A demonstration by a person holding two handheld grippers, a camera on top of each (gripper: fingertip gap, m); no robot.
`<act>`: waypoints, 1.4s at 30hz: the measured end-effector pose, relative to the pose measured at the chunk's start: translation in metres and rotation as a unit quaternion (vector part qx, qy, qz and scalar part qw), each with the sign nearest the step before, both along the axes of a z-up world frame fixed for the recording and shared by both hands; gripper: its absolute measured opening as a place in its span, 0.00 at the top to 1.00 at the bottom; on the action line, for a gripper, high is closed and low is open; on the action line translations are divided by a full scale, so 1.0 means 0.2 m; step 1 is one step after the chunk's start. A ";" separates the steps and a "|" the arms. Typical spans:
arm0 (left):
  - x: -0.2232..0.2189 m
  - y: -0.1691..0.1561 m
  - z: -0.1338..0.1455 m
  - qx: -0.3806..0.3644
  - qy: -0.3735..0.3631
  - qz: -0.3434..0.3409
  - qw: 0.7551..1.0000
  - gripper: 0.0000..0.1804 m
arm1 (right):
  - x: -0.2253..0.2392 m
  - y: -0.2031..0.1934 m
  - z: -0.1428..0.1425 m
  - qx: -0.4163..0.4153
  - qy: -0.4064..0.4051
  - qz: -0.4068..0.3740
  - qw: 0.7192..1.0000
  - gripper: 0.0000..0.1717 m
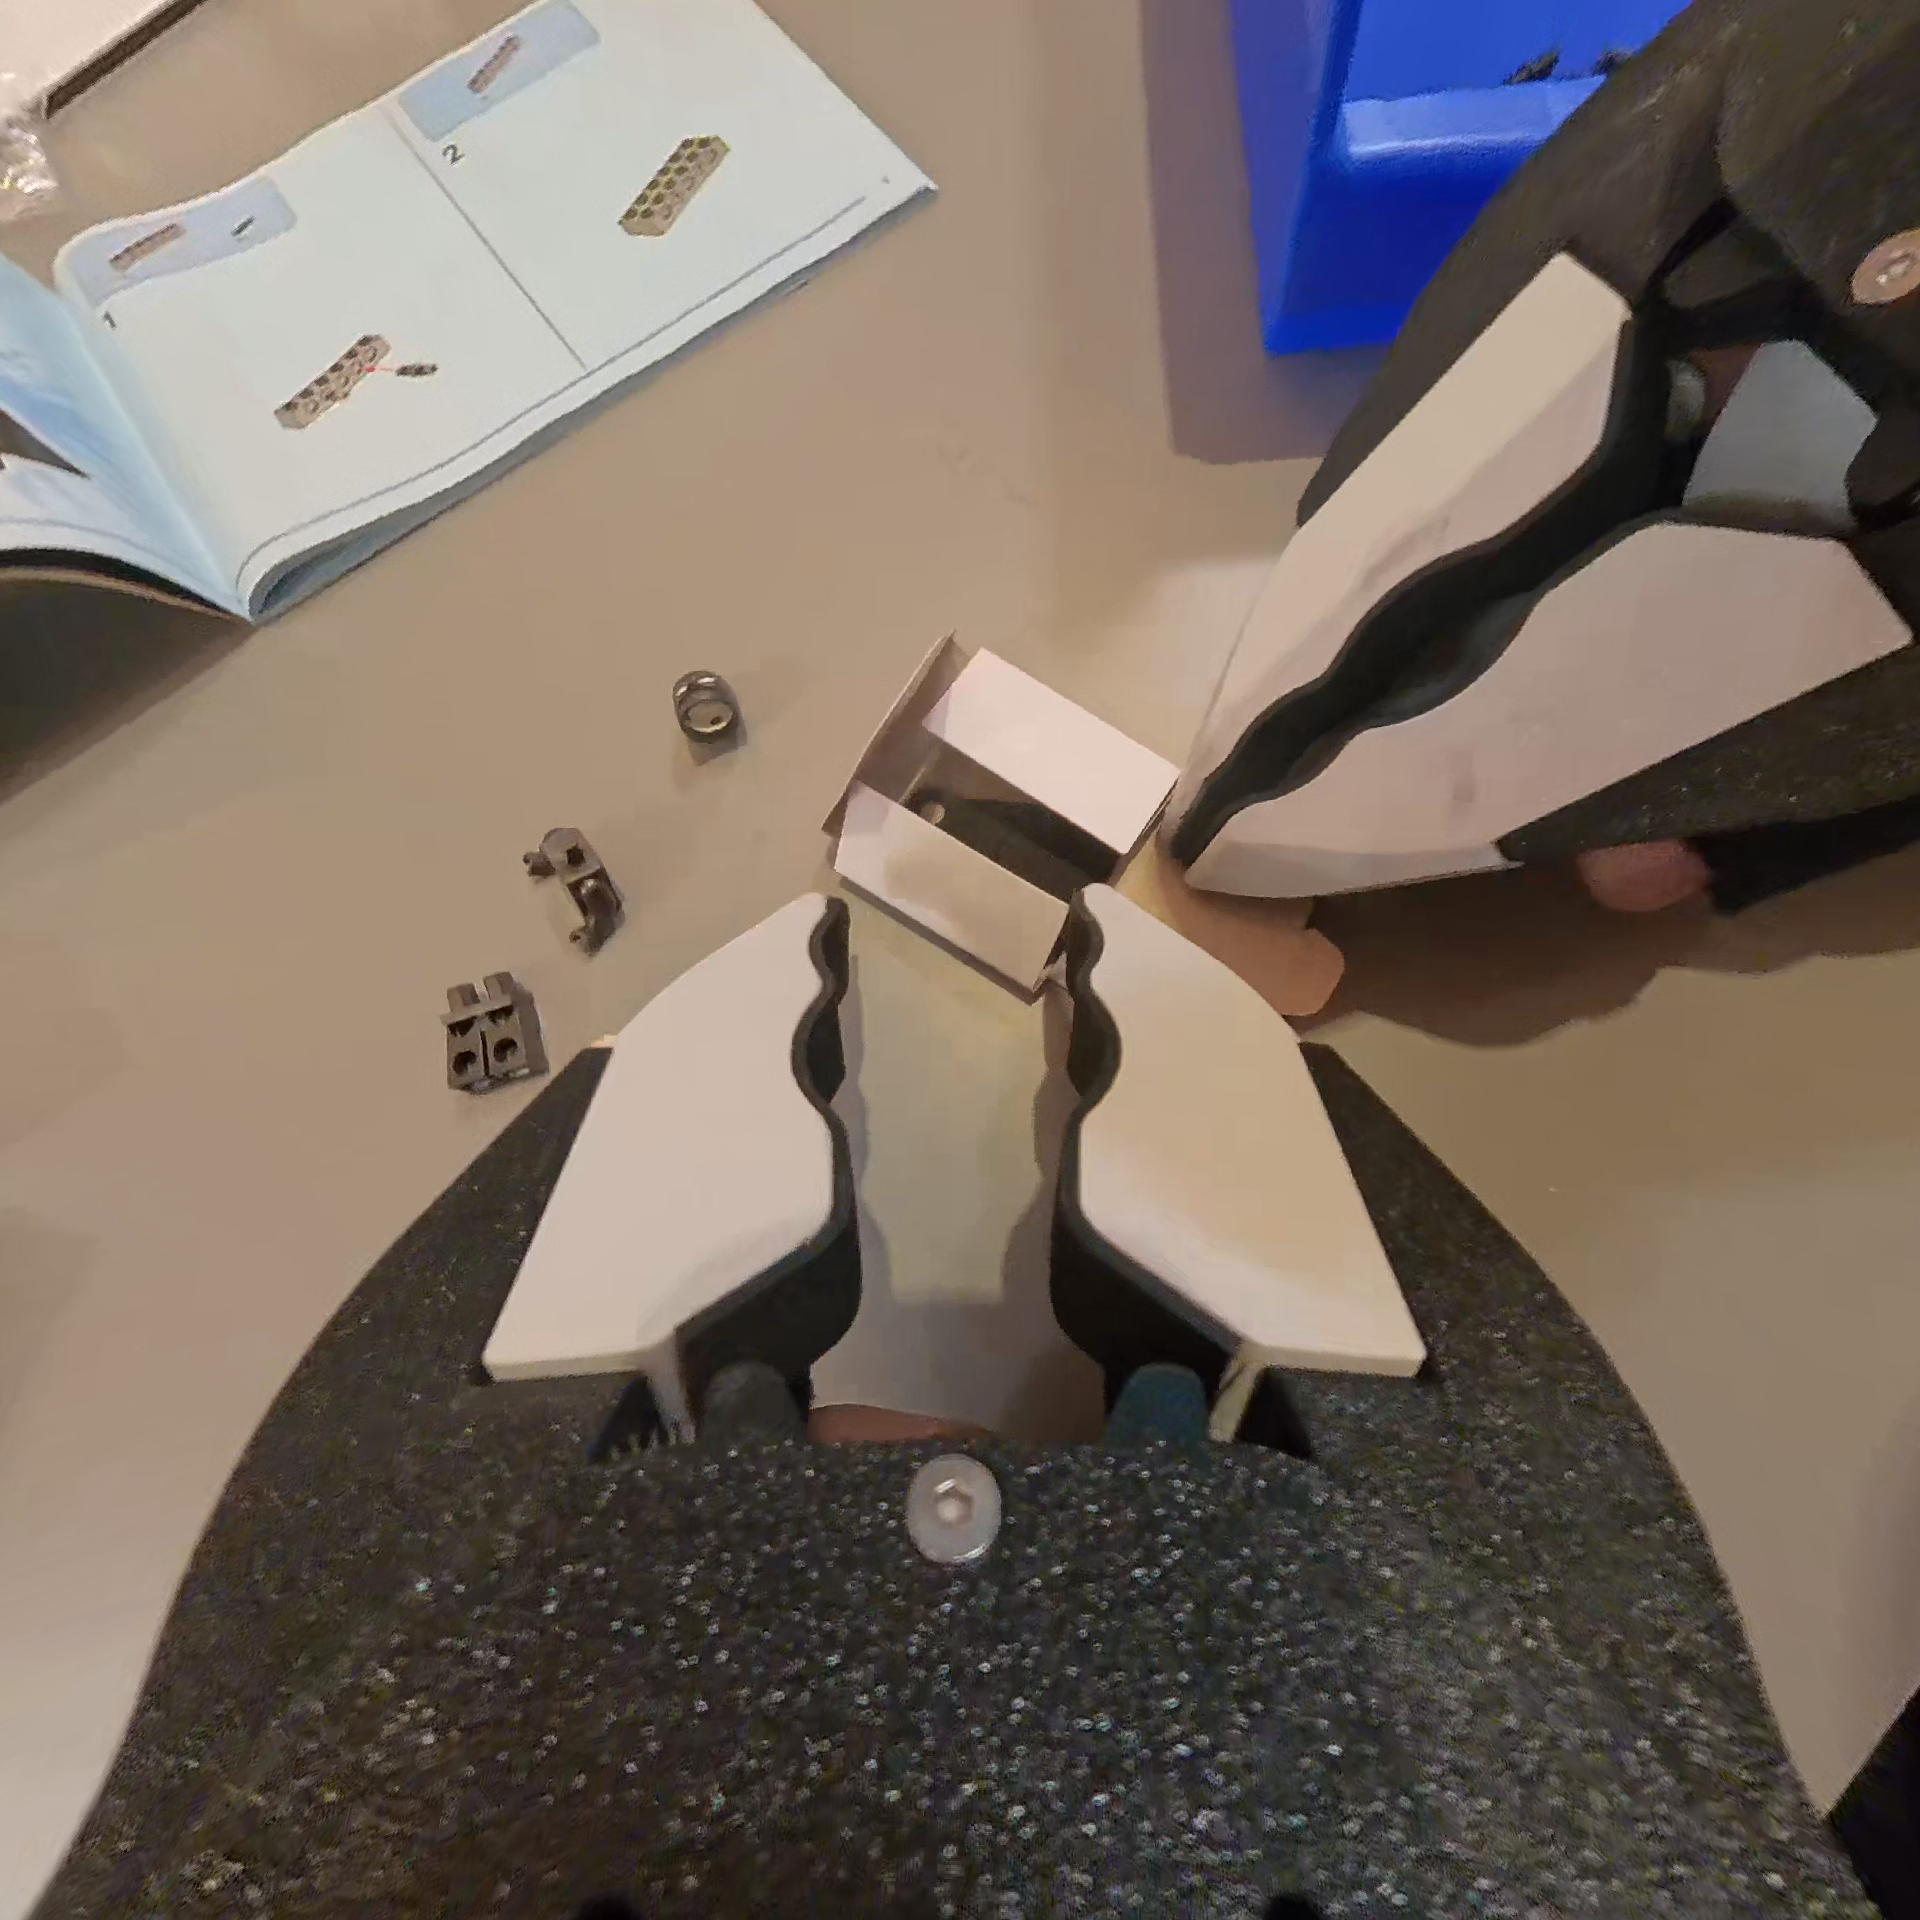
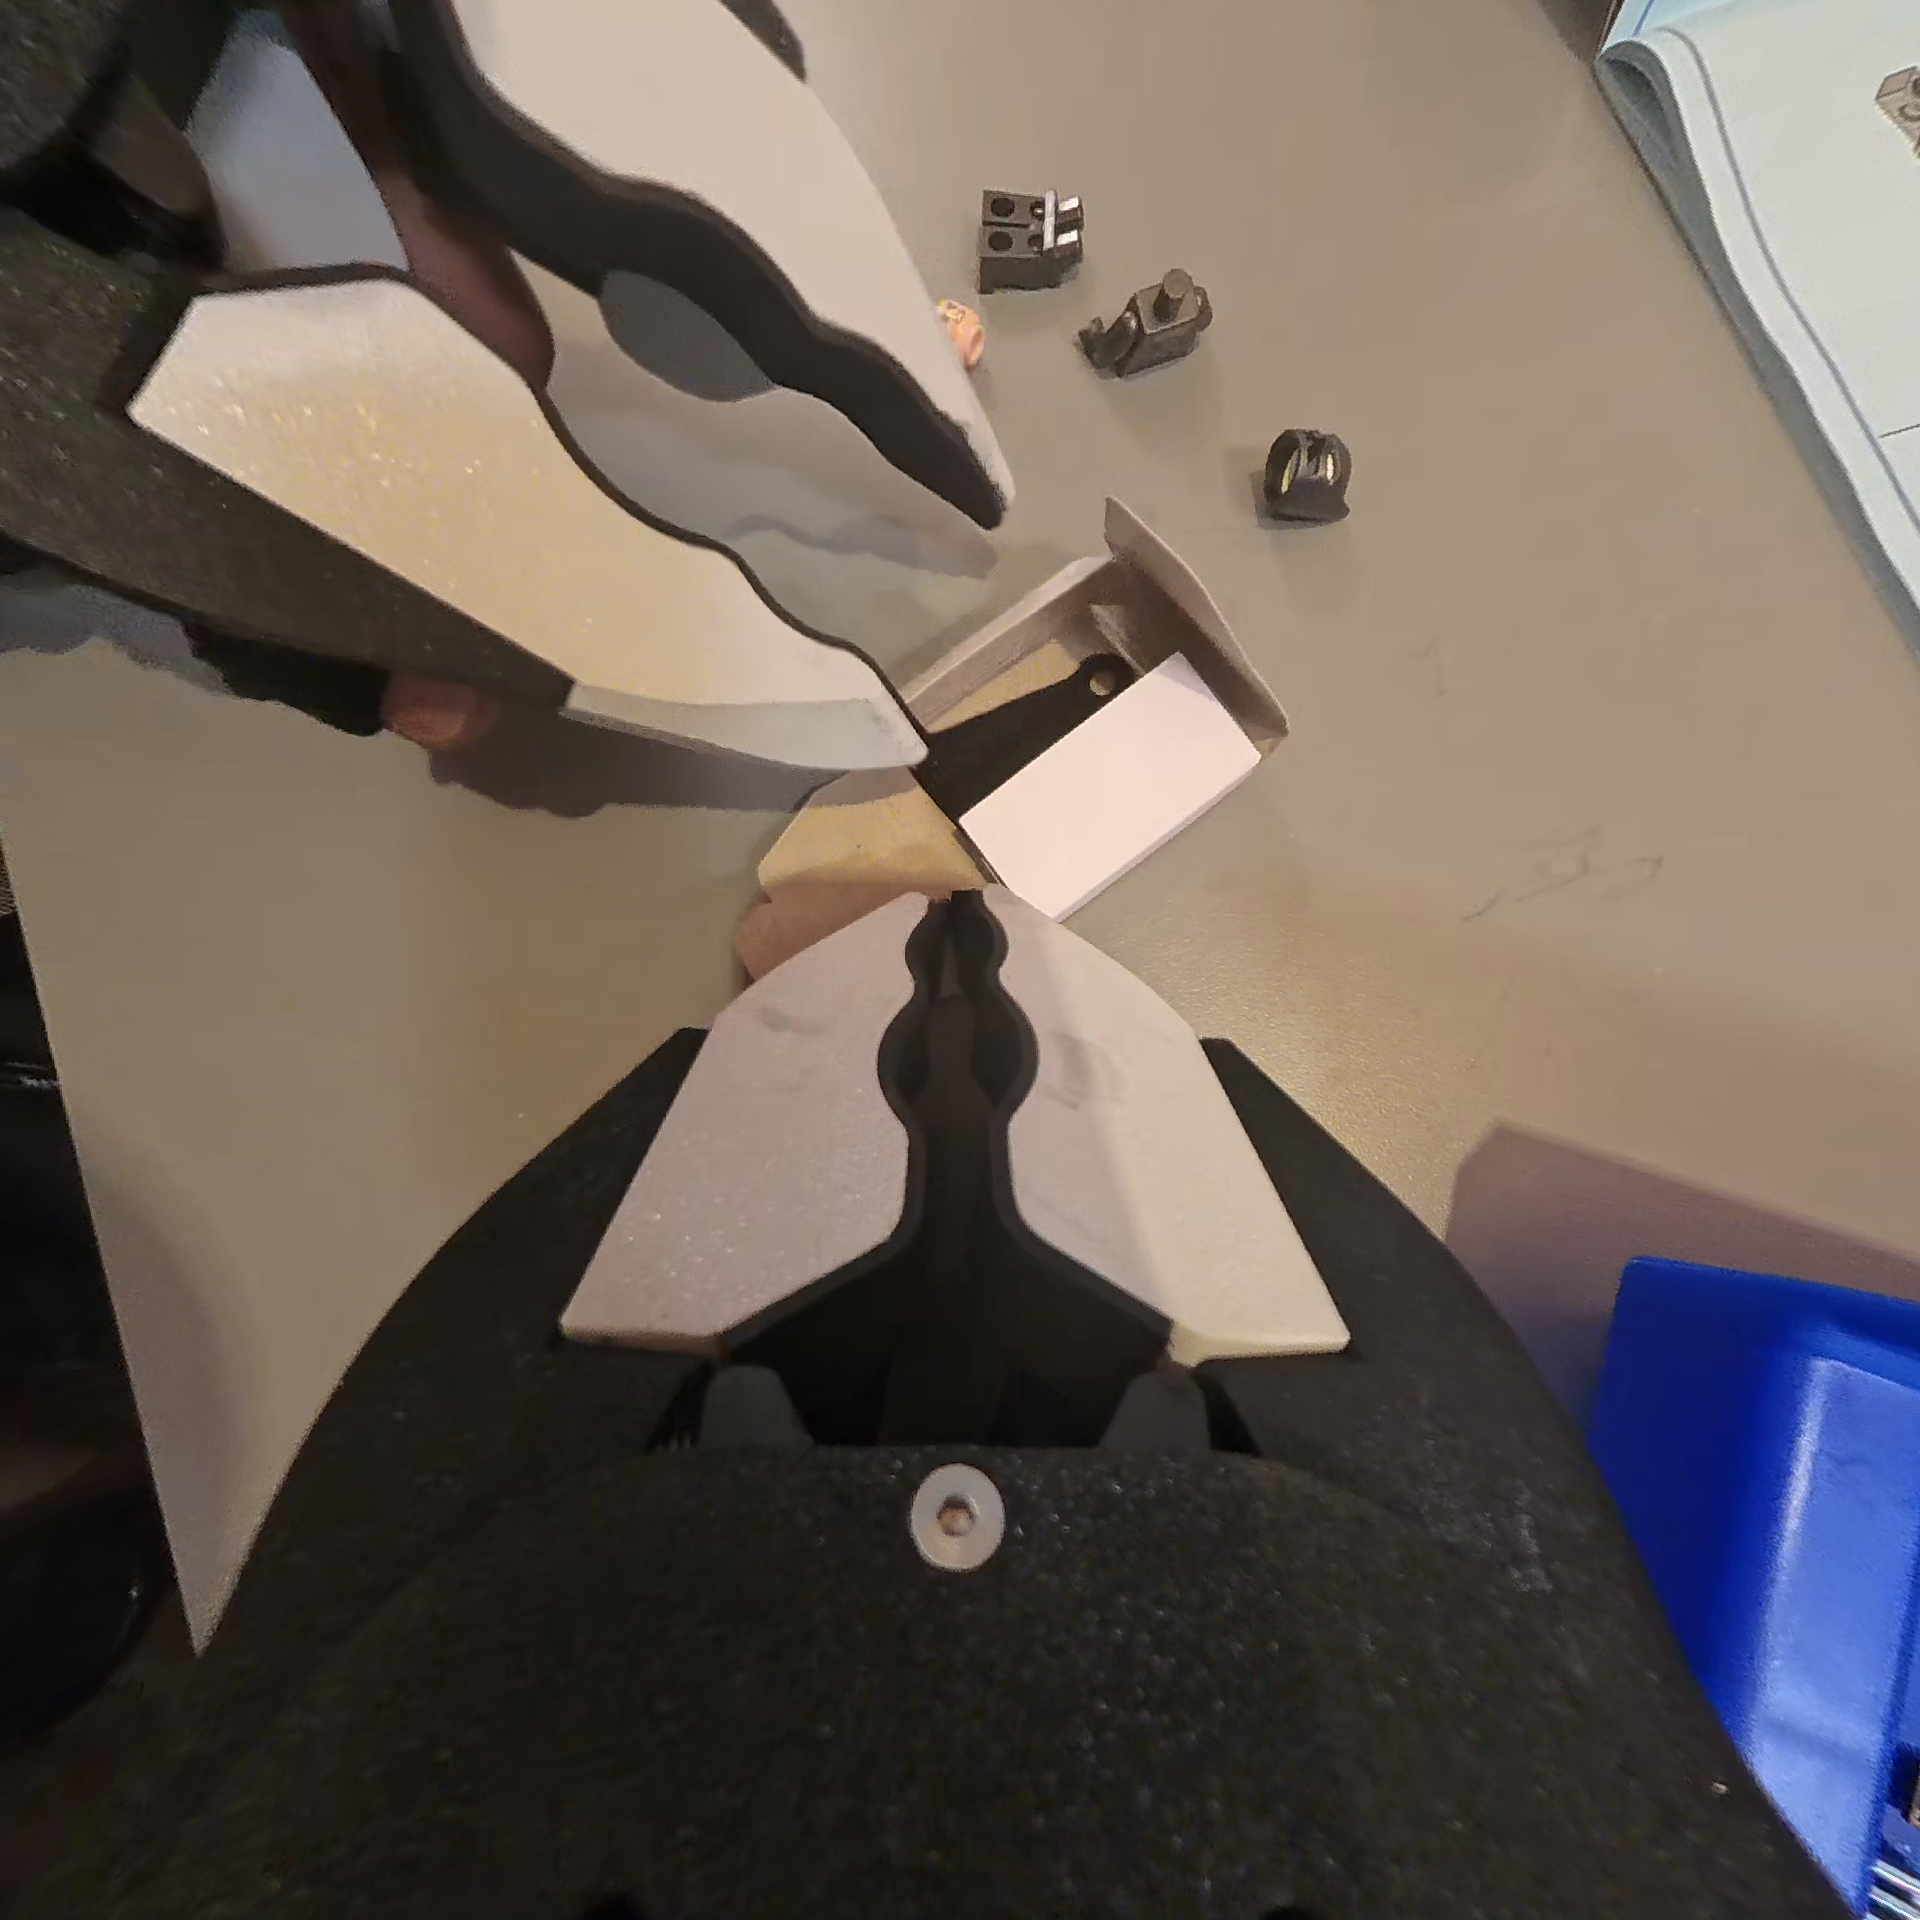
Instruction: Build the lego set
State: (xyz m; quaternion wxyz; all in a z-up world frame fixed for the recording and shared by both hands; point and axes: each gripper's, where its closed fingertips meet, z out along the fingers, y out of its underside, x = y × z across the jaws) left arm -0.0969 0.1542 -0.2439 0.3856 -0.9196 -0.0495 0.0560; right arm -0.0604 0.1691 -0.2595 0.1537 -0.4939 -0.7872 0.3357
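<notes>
A small white carton (image 1: 997, 821) lies open on the table (image 1: 935, 468), a black part (image 2: 997, 743) inside; the left gripper (image 1: 951, 935) clasps its near end, the right gripper (image 2: 961, 909) pinches a flap (image 2: 862, 847) shut-tight; three dark loose pieces (image 1: 577, 883) lie beside, near a blue bin (image 1: 1351, 187) and booklet (image 1: 416, 312)

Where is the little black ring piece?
In the left wrist view the little black ring piece lies on the table, left of the small open white box and below the instruction booklet.
</notes>
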 end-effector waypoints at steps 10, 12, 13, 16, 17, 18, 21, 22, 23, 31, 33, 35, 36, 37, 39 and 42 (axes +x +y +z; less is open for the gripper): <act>-0.04 -0.05 0.00 0.024 -0.021 0.049 0.998 0.80 | 0.00 0.00 0.00 0.008 0.004 0.002 1.000 0.98; -0.05 -0.05 0.00 0.027 -0.022 0.053 0.998 0.82 | 0.00 0.00 0.00 0.009 0.005 0.003 1.000 0.98; -0.04 -0.05 0.00 0.029 -0.024 0.053 0.998 0.83 | 0.00 0.00 0.00 0.011 0.006 0.003 1.000 0.98; -0.04 -0.05 0.00 0.034 -0.025 0.049 0.998 0.85 | 0.00 0.00 0.01 0.013 0.011 0.004 1.000 0.98; -0.03 -0.04 0.00 0.036 -0.024 0.048 0.998 0.86 | 0.00 0.00 0.01 0.013 0.015 0.004 1.000 0.98; -0.03 -0.04 0.00 0.037 -0.023 0.047 0.998 0.86 | 0.00 0.00 0.02 0.012 0.019 0.003 1.000 0.98; -0.03 -0.04 0.01 0.042 -0.016 0.046 0.998 0.90 | 0.00 0.00 0.04 0.009 0.031 -0.004 0.999 0.97; -0.03 -0.04 0.01 0.044 -0.013 0.046 0.998 0.91 | 0.00 0.01 0.04 0.007 0.035 -0.007 0.999 0.97; -0.04 -0.04 0.02 0.048 -0.012 0.046 0.998 0.92 | 0.00 0.01 0.05 0.006 0.040 -0.010 0.999 0.97; -0.05 -0.04 0.02 0.052 -0.023 0.042 0.998 0.96 | -0.04 0.02 0.07 0.026 0.065 -0.017 0.997 0.95; -0.05 -0.04 0.02 0.053 -0.028 0.040 0.997 0.96 | -0.06 0.02 0.07 0.047 0.074 -0.017 0.996 0.95; -0.05 -0.04 0.03 0.056 -0.033 0.037 0.997 0.97 | -0.08 0.01 0.08 0.061 0.084 -0.011 0.995 0.95; -0.05 -0.04 0.03 0.057 -0.036 0.034 0.997 0.99 | -0.09 0.00 0.09 0.064 0.088 -0.006 0.994 0.95; -0.05 -0.04 0.03 0.058 -0.038 0.030 0.997 1.00 | -0.10 -0.01 0.09 0.067 0.091 -0.001 0.994 0.95; -0.05 -0.05 0.03 0.057 -0.040 0.025 0.997 1.00 | -0.11 -0.03 0.10 0.067 0.090 0.007 0.994 0.95; -0.06 -0.06 0.02 0.054 -0.048 0.011 0.997 1.00 | -0.13 -0.07 0.12 0.056 0.089 0.022 0.994 0.94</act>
